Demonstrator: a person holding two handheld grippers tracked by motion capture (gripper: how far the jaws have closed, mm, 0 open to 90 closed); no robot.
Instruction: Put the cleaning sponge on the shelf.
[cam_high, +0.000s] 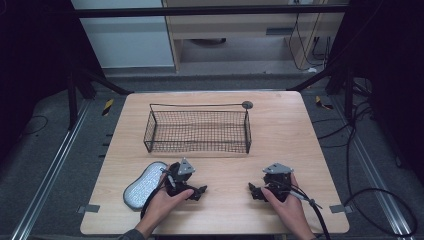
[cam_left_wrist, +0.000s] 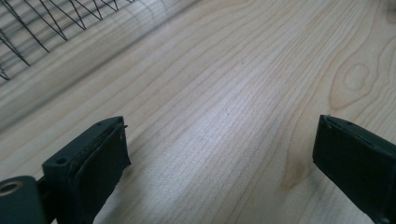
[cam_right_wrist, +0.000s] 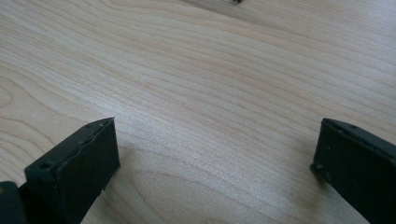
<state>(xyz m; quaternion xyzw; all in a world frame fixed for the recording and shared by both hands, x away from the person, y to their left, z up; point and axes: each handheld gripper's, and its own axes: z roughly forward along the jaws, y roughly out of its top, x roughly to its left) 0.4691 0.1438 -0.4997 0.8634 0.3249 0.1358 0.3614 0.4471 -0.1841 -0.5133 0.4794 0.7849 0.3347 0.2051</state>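
1. Presently, a light wood-grain tabletop (cam_high: 280, 125) is seen from the high view, with a black wire basket (cam_high: 198, 131) standing on its far central part.
2. The basket is observed upright, with a thin wire handle raised along its far edge. Nothing can be made out inside it.
3. A flat, oval, grey-white object (cam_high: 143, 185) with a dotted surface is noted lying on the near left of the tabletop, just beside the left claw; its nature cannot be told.
4. The left claw (cam_high: 199, 191) is held by the left hand (cam_high: 165, 200) low over the near tabletop, pointed toward the middle. In the left gripper view its jaws are seen set wide apart, with bare wood between them and the basket mesh (cam_left_wrist: 42, 23) at upper left.
5. The right claw (cam_high: 254, 191) is held by the right hand (cam_high: 286, 202) on the near right, pointed toward the left claw. The two are well apart.
6. In the right gripper view the jaws are likewise seen spread wide, with bare wood between them and nothing gripped.
7. A cable (cam_high: 320, 220) is seen trailing from the right claw toward the near edge.
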